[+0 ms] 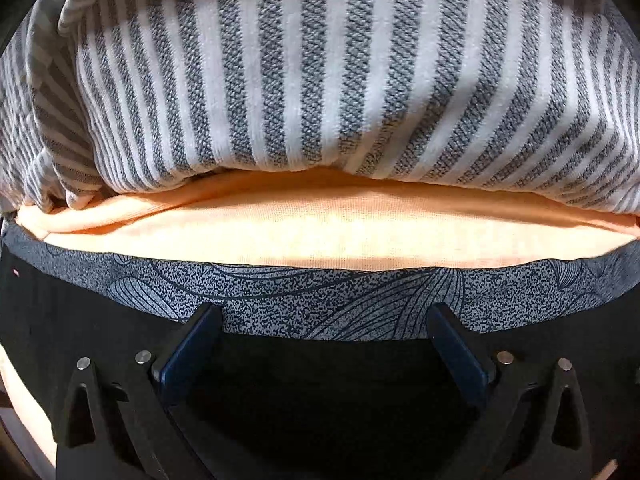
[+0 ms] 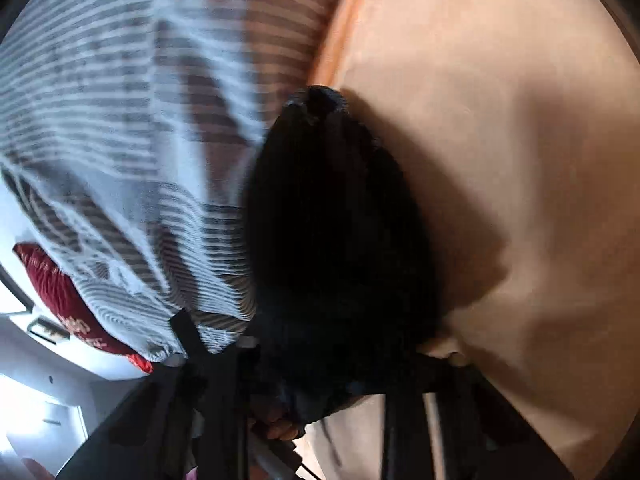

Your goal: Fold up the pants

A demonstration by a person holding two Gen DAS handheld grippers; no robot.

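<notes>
The black pants (image 1: pixel 80 320) lie at the bottom of the left wrist view, over a speckled grey cloth. My left gripper (image 1: pixel 326 344) hangs just above them, pointing steeply down. It is open, its blue pads (image 1: pixel 188 356) far apart and pressing on nothing. In the right wrist view a bunch of the black pants (image 2: pixel 340 220) bulges up off the peach sheet and throws a shadow. My right gripper (image 2: pixel 320 360) is shut on that bunch, and the cloth hides its fingertips. A person's fingertip (image 2: pixel 280 428) shows below the bunch.
A grey-and-white striped pillow or duvet (image 1: pixel 320 60) (image 2: pixel 120 120) lies close behind the pants. A peach sheet (image 1: pixel 320 236) (image 2: pixel 500 120) covers the bed. The speckled grey leaf-patterned cloth (image 1: pixel 320 300) runs along its edge. A red cushion (image 2: pixel 60 300) sits at far left.
</notes>
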